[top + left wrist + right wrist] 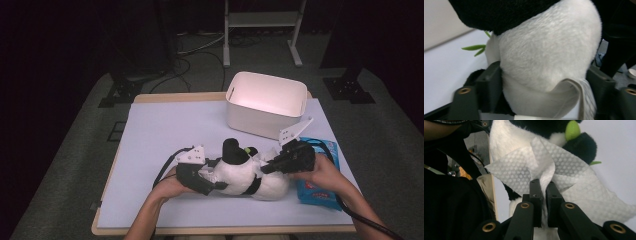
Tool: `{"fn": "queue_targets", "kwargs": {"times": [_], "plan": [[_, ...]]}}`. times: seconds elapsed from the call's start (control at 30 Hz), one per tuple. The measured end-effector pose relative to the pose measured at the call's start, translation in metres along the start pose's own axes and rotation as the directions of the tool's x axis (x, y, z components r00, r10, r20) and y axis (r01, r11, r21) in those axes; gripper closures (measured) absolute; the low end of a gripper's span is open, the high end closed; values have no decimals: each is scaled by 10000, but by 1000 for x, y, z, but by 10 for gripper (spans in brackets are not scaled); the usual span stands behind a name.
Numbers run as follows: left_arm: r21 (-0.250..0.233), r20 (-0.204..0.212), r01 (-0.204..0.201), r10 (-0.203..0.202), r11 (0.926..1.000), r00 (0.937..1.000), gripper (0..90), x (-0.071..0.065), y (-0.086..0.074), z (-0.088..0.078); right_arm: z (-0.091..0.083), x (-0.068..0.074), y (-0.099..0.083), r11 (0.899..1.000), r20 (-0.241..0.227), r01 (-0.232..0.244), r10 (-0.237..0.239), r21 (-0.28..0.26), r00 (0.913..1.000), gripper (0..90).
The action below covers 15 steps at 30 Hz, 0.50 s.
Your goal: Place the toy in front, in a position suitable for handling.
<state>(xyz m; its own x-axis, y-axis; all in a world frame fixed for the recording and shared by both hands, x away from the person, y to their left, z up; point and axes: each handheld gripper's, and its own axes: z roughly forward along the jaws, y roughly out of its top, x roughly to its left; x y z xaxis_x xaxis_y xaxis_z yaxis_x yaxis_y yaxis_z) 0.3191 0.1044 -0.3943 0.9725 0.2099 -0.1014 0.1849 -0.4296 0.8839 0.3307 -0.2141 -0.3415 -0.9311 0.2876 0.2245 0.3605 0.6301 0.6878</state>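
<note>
Panda plush toy is lying on its side near the front edge of the table, between the person's two hands. Its white belly is facing up and its black head is pointing toward the far side, where a white plastic bin is standing well apart from it. A blue packet is lying on the table just beside the toy, partly under the person's right wrist. The left gripper is coming in from the toy's left, and in the left gripper view its fingers are sitting on either side of the white plush body and pressing into the fur, so they are clamping the toy. The right gripper is reaching in from the other side. In the right gripper view its fingers are pressed nearly together and are pinching a fold of a white dimpled wipe, which is spreading over the toy's belly. A small green leaf is sticking out by the toy's head.
</note>
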Motion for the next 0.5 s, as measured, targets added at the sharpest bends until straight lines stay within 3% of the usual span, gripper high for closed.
{"fn": "queue_targets", "kwargs": {"times": [0.2,0.5], "plan": [[171,-346,-290,296,9994,9990,360,-2,12,-4,1,-2,3,9998,-62,-2,0,-200,10000,851],[482,-542,-600,626,9970,9966,374,-1,27,-13,1,-5,6,9981,-122,-17,9,-624,9999,852]]}}
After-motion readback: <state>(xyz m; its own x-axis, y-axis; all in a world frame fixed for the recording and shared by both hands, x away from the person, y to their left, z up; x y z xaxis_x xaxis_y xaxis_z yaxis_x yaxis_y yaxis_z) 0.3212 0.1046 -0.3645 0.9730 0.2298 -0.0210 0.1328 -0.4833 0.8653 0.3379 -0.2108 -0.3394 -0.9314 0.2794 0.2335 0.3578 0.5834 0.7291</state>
